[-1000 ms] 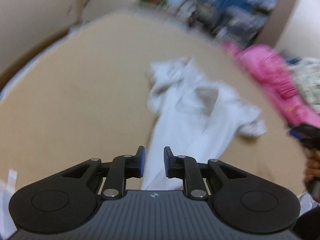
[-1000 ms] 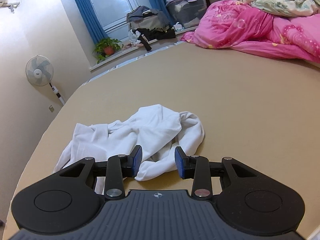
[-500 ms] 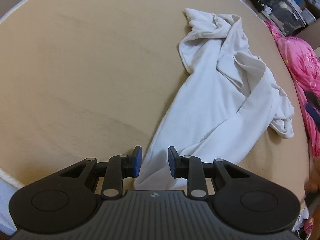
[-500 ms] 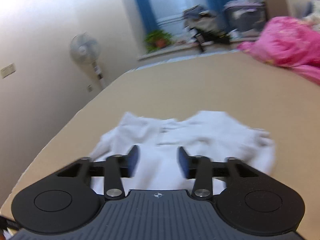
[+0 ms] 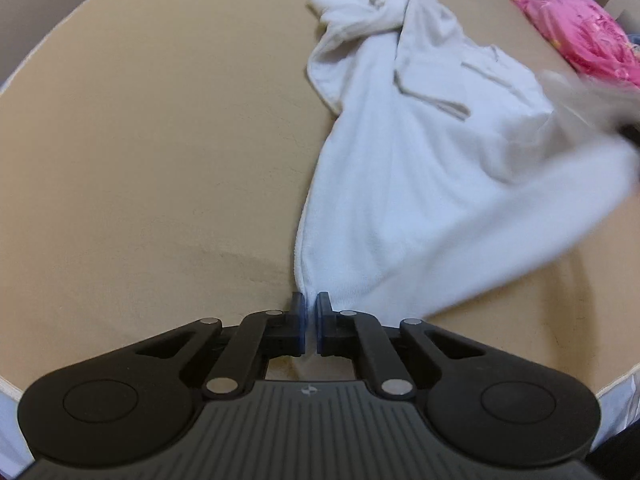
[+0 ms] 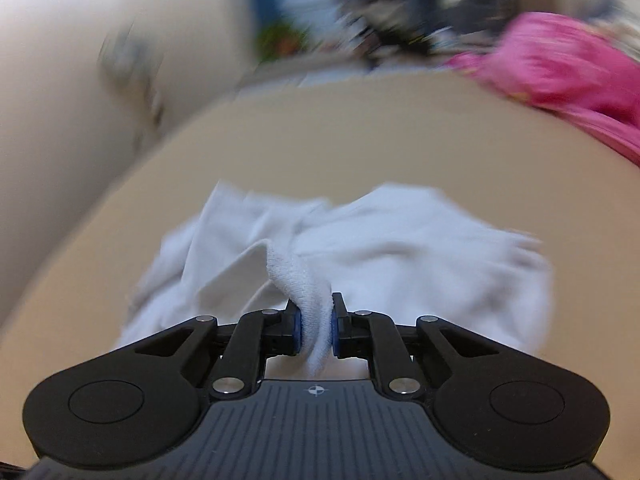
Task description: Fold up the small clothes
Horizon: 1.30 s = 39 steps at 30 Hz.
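Garment [image 5: 420,168]: I see it lying crumpled on the bed [image 5: 160,140], toward the right in my left view.
Quilt [image 5: 580,28]: on the bed beyond the garment, far right.
Left gripper [image 5: 311,320]: at the garment's near corner.
Right gripper [image 6: 315,322]: at its near edge, a fold between the pads.
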Available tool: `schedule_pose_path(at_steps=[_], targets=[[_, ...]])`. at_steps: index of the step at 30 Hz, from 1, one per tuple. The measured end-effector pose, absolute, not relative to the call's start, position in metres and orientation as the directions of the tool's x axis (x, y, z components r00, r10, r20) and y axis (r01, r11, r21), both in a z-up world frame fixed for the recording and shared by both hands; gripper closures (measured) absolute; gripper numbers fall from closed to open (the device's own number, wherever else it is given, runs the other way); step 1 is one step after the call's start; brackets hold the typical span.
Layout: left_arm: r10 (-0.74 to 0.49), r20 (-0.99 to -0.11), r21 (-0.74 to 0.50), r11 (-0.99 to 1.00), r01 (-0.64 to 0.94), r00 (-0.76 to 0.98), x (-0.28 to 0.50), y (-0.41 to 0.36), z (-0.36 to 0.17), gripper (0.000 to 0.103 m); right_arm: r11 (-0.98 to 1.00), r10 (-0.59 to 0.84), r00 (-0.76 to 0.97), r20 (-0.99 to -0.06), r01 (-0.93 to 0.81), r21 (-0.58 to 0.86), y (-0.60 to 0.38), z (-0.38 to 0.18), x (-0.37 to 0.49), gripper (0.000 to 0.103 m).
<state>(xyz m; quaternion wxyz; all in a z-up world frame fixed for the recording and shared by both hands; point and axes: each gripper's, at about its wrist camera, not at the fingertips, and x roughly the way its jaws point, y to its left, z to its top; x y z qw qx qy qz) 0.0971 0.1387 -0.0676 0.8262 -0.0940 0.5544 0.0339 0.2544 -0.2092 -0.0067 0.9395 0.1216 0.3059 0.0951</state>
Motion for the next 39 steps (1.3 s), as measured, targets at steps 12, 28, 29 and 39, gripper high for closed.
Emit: schedule_pose_path(at_steps=[12, 28, 29, 39], targets=[[-0.093, -0.878, -0.112, 0.994, -0.013, 0.470, -0.006, 0.164, -0.016, 0.099, 0.844, 0.144, 0.635, -0.759, 0.321, 0.429, -0.341, -0.072, 0.014, 0.099], [-0.038, -0.941, -0.083, 0.990, -0.118, 0.336, 0.009, 0.166, -0.066, 0.073, 0.961, 0.015, 0.656, -0.754, 0.199, 0.193, -0.330, -0.111, 0.106, 0.095], [-0.024, -0.936, -0.060, 0.994, -0.091, 0.350, 0.008, 0.162, -0.064, 0.086, 0.965, 0.026, 0.667, -0.745, 0.178, 0.193, -0.328, -0.107, 0.104, 0.096], [-0.092, -0.815, -0.142, 0.989, -0.043, 0.571, -0.062, 0.196, 0.006, 0.099, 0.940, 0.119, 0.814, -0.569, 0.093, 0.329, -0.372, -0.006, 0.015, 0.097]])
